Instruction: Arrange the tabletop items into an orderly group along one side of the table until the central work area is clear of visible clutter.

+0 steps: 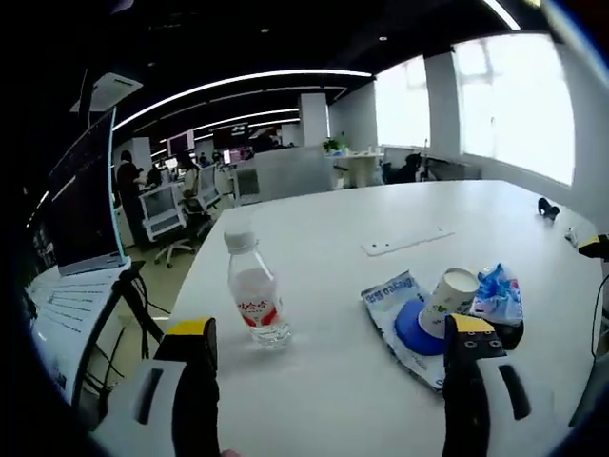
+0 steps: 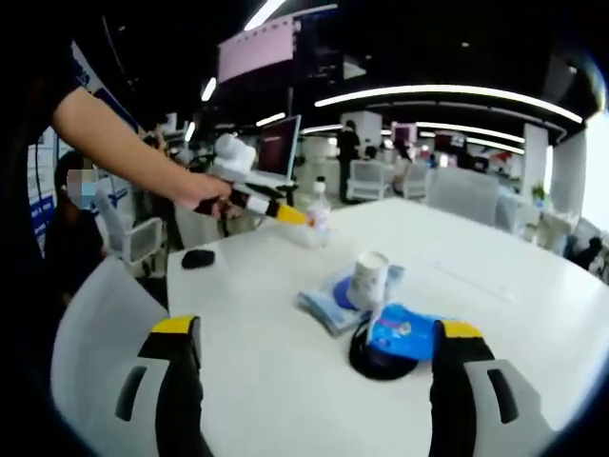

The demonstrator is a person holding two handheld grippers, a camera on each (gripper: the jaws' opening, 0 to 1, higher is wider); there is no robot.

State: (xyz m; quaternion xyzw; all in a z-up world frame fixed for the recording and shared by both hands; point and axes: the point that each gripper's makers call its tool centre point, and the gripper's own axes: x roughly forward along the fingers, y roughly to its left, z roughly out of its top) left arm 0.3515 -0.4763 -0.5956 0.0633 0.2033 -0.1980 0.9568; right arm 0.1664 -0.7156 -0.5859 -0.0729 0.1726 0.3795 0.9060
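Around the white desk stand office chairs, a dark screen on a stand at the left gripper view's left, and people further back in the room. A flat white strip lies on the desk beyond the clutter, and a small dark object sits near the desk corner in the right gripper view.

The left tongs stand wide with nothing between them. A clear water bottle with a white cap and red label stands upright just ahead of the left jaw. Ahead of the right jaw lies a cluster — a flat blue-and-white packet, a paper cup resting on it, a crinkled blue wrapper and a black round object beneath that wrapper.

The right tongs also stand wide and empty. In that view the wrapper and black object lie between the jaws, closer to the right one, with the cup and packet just beyond. The left tongs reach in there in the person's hand, tips beside the bottle.

Open white surface spreads beyond the strip toward the far edge — and between bottle and cluster.
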